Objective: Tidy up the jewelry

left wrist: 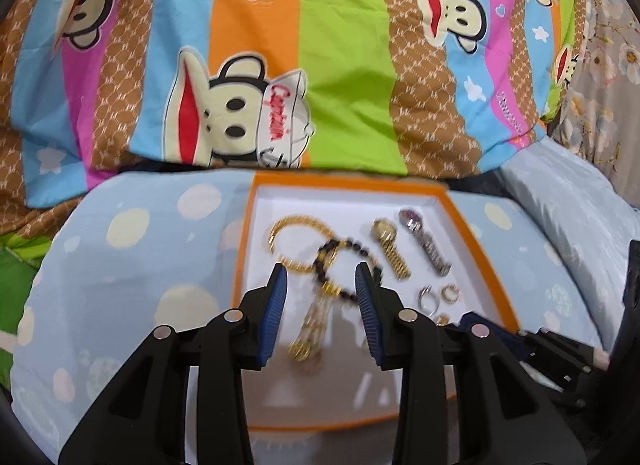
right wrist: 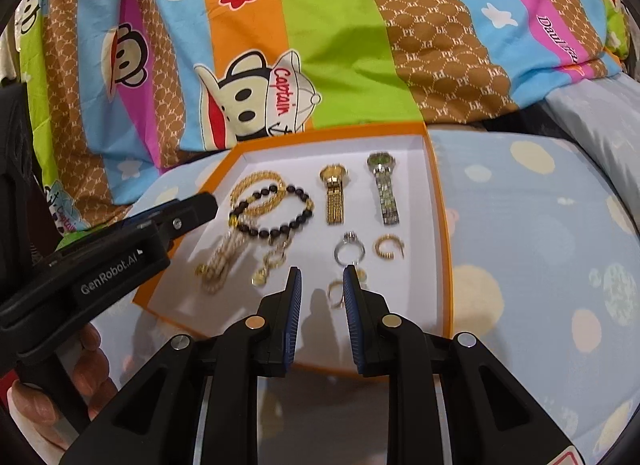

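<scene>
My left gripper hangs with its jaws apart and nothing between them, over the dark bead bracelet in the orange-rimmed tray. My right gripper is likewise parted and empty, low over the tray's near right part, just beside a small gold ring. In the tray lie a gold chain bracelet, gold watch, silver watch, silver ring and gold hoop earring. The tray rests on the spotted blue bedding.
</scene>
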### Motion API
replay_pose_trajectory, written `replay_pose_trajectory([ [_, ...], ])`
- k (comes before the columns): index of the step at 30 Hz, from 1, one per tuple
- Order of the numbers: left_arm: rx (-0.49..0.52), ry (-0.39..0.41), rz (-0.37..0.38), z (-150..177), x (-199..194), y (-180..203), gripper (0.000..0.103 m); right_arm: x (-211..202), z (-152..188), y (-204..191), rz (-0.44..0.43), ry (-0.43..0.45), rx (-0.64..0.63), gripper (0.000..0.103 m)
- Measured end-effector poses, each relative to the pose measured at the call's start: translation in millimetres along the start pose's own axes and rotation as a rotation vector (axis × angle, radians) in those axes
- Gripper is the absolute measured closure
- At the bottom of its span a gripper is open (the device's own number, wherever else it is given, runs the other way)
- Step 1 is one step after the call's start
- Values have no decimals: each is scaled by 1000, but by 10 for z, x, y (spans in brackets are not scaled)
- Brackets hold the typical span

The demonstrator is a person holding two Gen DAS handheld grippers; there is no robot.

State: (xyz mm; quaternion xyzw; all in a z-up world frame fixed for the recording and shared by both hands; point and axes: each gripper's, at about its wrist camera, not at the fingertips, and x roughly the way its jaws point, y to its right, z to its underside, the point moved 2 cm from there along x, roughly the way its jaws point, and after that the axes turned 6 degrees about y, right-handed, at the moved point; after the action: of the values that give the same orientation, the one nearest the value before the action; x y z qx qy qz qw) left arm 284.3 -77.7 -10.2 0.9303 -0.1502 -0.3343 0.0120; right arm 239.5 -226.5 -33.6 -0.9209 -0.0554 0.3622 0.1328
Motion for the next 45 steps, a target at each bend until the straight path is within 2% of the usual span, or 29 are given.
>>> replay_pose_trajectory([
  [4,13,-43,-29,206,-14,-68,69,-91,79,-57,29,6,-27,81],
  [12,80,-36,-56,452,-259,-53,69,-260,254,-155,52,3,-46,83],
  [24,124,-52,-8,938,-884,51,69,-868,792,-312,52,-8,-39,83],
  [29,103,-61,2,1060,-1099,94,69,-1030,919,-358,80,3,-66,82],
  [32,66,-42,-2,1012,-1149,96,69,-1112,916,-362,109,48,-55,81],
  [35,54,-1,-30,967,-1192,109,69,-1209,934,-348,120,112,-23,69],
  [38,50,26,-45,982,-1219,110,69,-1280,962,-371,155,164,-40,61],
  [42,53,44,-69,1038,-1236,92,69,-1404,975,-401,181,224,-55,44],
  [45,61,50,-79,1086,-1270,99,69,-1467,1008,-418,191,236,-56,42],
])
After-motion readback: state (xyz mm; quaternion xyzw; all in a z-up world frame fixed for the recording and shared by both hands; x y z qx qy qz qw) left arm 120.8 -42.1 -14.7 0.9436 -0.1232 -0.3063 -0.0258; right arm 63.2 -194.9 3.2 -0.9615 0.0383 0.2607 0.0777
